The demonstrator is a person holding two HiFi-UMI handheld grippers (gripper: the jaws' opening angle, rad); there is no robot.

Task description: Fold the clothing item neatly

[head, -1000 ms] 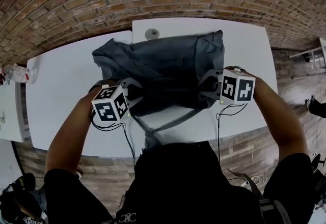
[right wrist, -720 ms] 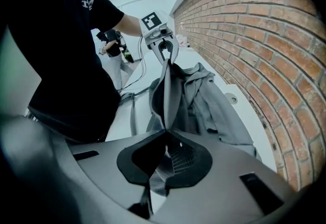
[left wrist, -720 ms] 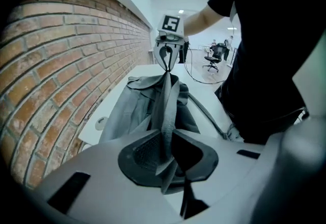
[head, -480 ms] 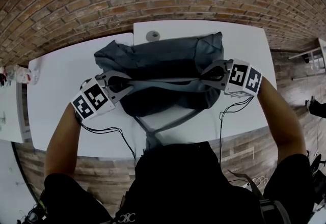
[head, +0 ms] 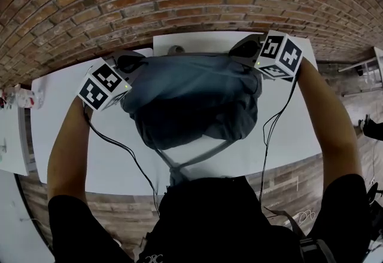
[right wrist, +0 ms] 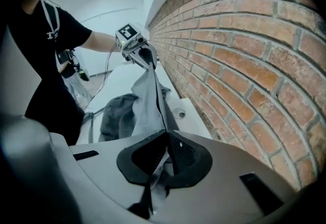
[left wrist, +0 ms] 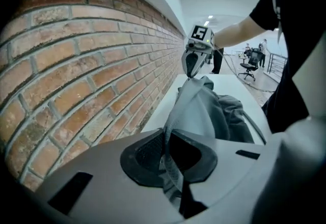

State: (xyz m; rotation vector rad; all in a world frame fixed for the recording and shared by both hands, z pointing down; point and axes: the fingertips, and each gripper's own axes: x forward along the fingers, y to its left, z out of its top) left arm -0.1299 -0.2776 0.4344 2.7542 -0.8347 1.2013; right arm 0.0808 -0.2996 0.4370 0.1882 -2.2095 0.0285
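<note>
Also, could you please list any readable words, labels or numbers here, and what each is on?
None is readable.
Cubes on the left hand-held gripper, jaws closing on the grey garment, and the right hand-held gripper: square patterns, no letters.
Pale print on the person's black shirt: too small to read.

We're scanning for anything readable, and there's not one legible word, number or brand to report. What we do get are the codes. The left marker cube [head: 103, 85] shows black-and-white square patterns on its faces, blocky pixels rather than letters. The right marker cube [head: 278, 54] carries the same kind of squares in a different pattern. In each gripper view we catch one such square on the far cube, again pattern only. Down at the bottom edge of the head view, a small white mark [head: 151, 259] sits on the person's black shirt [head: 221, 220], too small and cut off for us to read.
</note>
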